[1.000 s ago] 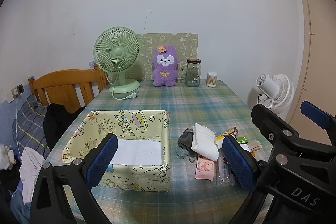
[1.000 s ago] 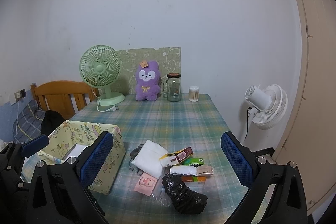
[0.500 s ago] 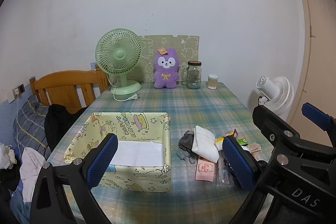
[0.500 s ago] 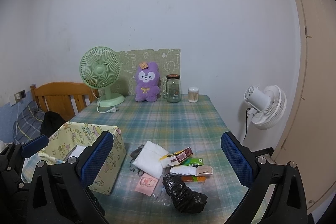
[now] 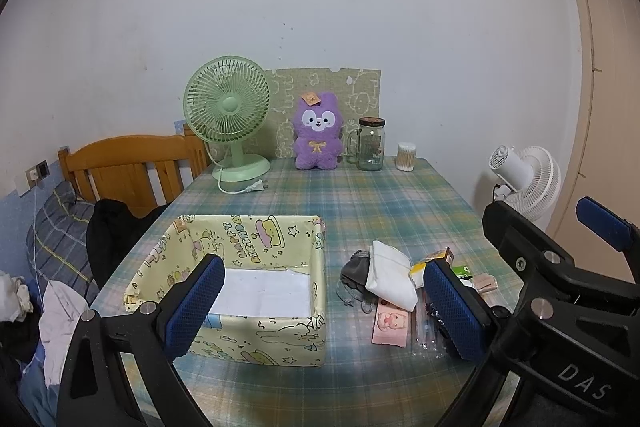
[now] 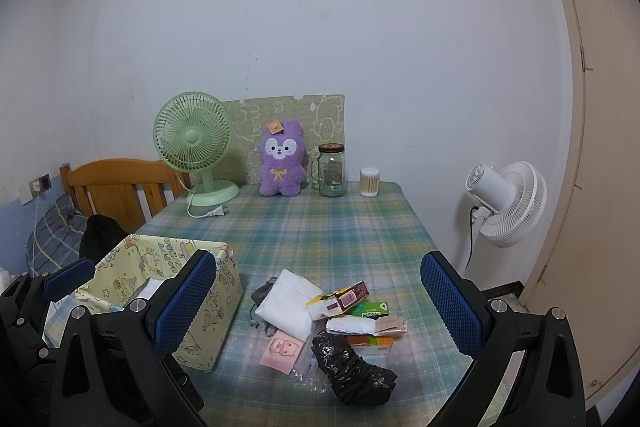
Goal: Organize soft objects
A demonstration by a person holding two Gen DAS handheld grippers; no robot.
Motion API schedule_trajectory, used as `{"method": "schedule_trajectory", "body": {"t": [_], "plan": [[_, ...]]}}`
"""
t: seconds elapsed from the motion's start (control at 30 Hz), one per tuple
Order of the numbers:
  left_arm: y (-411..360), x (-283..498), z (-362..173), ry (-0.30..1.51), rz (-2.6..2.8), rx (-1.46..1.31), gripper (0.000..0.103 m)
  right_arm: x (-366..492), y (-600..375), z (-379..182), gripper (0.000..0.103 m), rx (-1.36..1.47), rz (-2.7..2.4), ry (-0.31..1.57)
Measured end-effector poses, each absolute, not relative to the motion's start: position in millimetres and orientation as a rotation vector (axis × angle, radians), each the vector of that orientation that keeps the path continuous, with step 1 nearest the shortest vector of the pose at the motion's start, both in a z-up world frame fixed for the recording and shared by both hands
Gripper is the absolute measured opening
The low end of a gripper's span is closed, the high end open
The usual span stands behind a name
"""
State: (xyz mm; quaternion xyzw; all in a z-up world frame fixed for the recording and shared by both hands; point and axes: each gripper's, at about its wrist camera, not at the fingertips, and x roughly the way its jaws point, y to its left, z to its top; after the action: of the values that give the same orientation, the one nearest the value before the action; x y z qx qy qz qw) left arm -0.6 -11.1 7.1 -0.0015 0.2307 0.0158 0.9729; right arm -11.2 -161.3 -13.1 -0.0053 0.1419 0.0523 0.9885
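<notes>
This is a home bedroom. A bed [image 5: 52,239] with wooden headboard [image 5: 132,167] stands beside a table [image 5: 360,195] holding a plush toy [image 5: 318,133] and fan [image 5: 228,115].

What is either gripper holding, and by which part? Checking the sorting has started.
Nothing: the left gripper and right gripper are open, above the table.

yellow cartoon-print box [image 5: 256,337], plaid tablecloth [image 5: 360,203], purple plush [image 5: 317,131], green fan [image 5: 227,107]

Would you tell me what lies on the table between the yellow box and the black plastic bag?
In the right wrist view, a pink packet lies between the yellow box and the black plastic bag, on plaid tablecloth.
</notes>
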Motion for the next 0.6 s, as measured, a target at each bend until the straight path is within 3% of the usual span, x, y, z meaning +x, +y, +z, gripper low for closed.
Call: {"method": "schedule_trajectory", "body": {"t": [0.6], "plan": [[-12.0,-0.4,6.4,0.458,0.037,-0.005,0.098,-12.6,-161.7,-11.7,0.099,-0.011,0.106,0.281]]}}
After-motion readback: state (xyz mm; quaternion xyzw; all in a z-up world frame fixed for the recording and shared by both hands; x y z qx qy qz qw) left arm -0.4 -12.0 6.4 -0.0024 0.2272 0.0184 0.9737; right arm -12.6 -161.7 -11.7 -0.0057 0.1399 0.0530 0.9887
